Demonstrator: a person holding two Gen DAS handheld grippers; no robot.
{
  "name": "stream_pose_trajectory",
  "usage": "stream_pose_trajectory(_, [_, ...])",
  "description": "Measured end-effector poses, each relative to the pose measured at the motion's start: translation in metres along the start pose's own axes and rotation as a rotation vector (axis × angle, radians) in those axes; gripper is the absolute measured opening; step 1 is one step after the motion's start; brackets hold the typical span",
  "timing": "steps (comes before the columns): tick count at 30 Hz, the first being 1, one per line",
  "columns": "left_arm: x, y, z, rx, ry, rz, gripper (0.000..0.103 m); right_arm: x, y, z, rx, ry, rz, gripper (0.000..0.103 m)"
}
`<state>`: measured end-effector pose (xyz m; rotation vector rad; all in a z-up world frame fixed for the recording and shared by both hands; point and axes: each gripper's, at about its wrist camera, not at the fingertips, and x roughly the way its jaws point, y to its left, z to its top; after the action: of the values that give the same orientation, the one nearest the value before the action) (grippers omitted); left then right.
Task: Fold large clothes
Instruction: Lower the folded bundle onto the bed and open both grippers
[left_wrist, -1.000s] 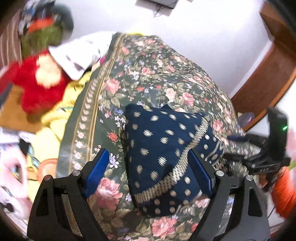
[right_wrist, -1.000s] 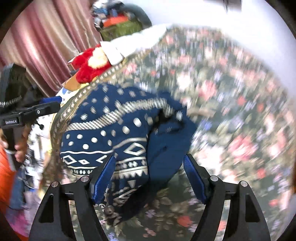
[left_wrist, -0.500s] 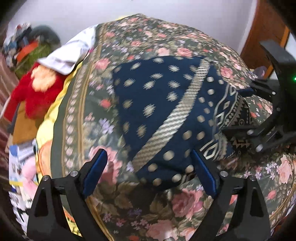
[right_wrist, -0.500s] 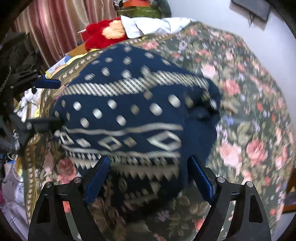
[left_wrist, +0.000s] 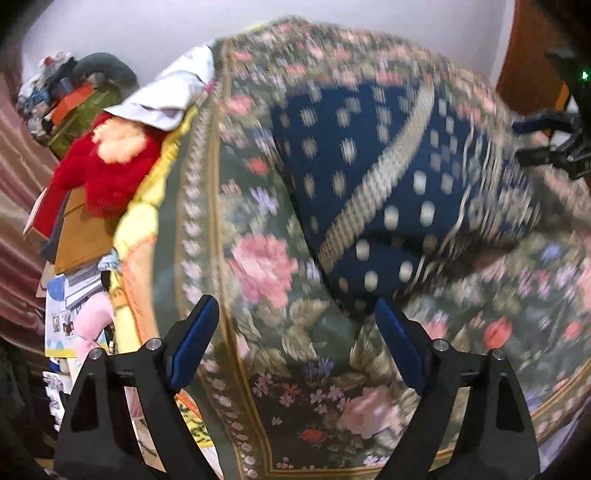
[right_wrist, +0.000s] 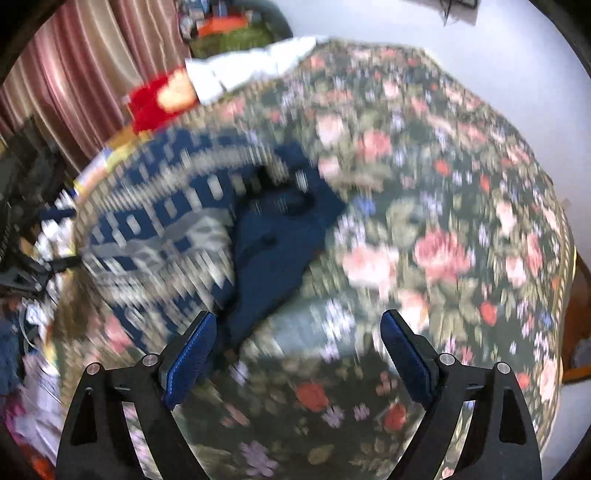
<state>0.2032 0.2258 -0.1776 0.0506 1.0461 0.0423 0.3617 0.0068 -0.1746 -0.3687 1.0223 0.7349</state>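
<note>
Left wrist view: the left gripper (left_wrist: 295, 343), jaws wide but closing on nothing, hovers at the near corner of the navy patterned garment (left_wrist: 388, 177) lying folded on the floral bedspread (left_wrist: 288, 387). Right wrist view: the right gripper (right_wrist: 295, 347), opening and empty, has that garment (right_wrist: 207, 221) ahead-left.

You have the navy garment (left_wrist: 376, 177) with cream dots, diamonds and a woven gold band lying folded into a compact bundle on the floral bedspread (left_wrist: 280, 369); its plain underside shows at one edge
</note>
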Motion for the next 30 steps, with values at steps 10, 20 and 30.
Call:
stream_pose_trajectory(10, [0.009,0.013,0.091,-0.142,-0.135,-0.020,0.088,0.037,0.030,0.081,0.086,-0.082,0.087,0.090])
stream_pose_trajectory(20, [0.080,0.011,0.113,-0.197,-0.072,0.017,0.096,0.099,-0.003,0.077,0.144,-0.014,0.096,0.090])
stream_pose_trajectory(30, [0.016,0.023,0.094,-0.143,-0.130,0.141,0.091,0.023,-0.013,0.062,0.136,-0.107,-0.021,0.089])
